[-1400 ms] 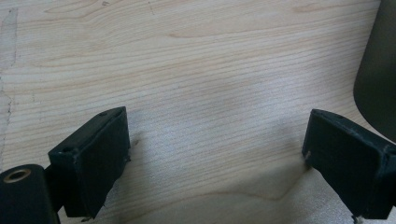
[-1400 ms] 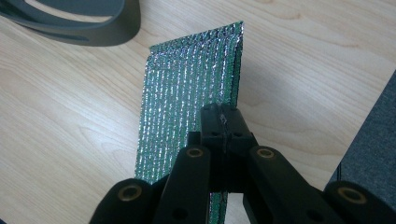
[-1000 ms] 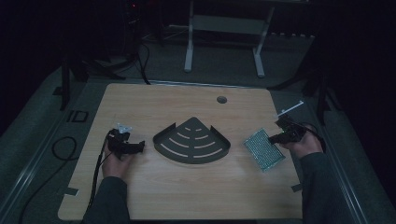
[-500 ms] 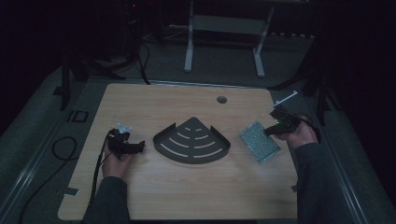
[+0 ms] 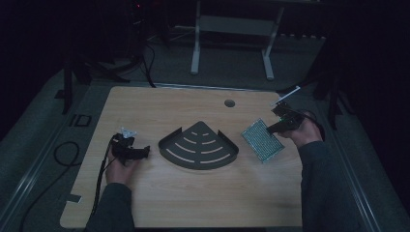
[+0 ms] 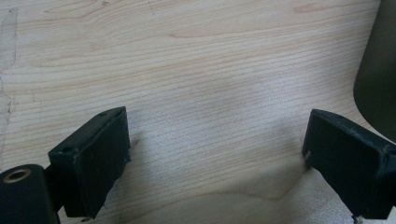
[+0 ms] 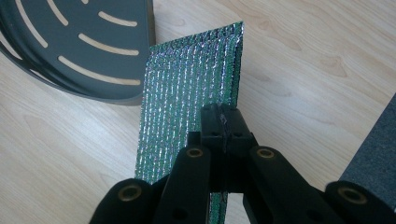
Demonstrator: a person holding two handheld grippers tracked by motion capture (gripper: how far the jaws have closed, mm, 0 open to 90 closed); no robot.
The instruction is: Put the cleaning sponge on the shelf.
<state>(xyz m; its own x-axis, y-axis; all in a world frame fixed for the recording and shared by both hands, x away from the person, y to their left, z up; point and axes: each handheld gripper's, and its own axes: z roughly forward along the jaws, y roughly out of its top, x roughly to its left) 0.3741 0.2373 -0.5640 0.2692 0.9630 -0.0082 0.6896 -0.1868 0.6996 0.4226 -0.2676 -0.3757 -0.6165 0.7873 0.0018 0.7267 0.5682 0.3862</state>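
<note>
A dark fan-shaped slotted tray [image 5: 199,146] [image 7: 79,44] lies in the middle of the wooden table [image 5: 193,198]. To its right hangs a shiny silver-green padded pouch [image 5: 262,140] [image 7: 187,107], tilted and lifted off the wood. My right gripper [image 5: 278,126] [image 7: 223,119] is shut on the pouch's near edge. Left of the tray, my left gripper [image 5: 145,152] [image 6: 215,154] rests low over bare wood, jaws wide open with nothing between them. The tray's rim [image 6: 376,70] shows at that view's right edge.
A round cable hole [image 5: 229,103] sits in the table's far side. A cable [image 5: 99,174] trails from the left gripper off the near left edge. Dark floor and a white stand [image 5: 232,38] lie beyond the table.
My right gripper has lifted the pouch and carried it toward the table's far right; the pouch now tilts up off the wood. The left hand has stayed still.
</note>
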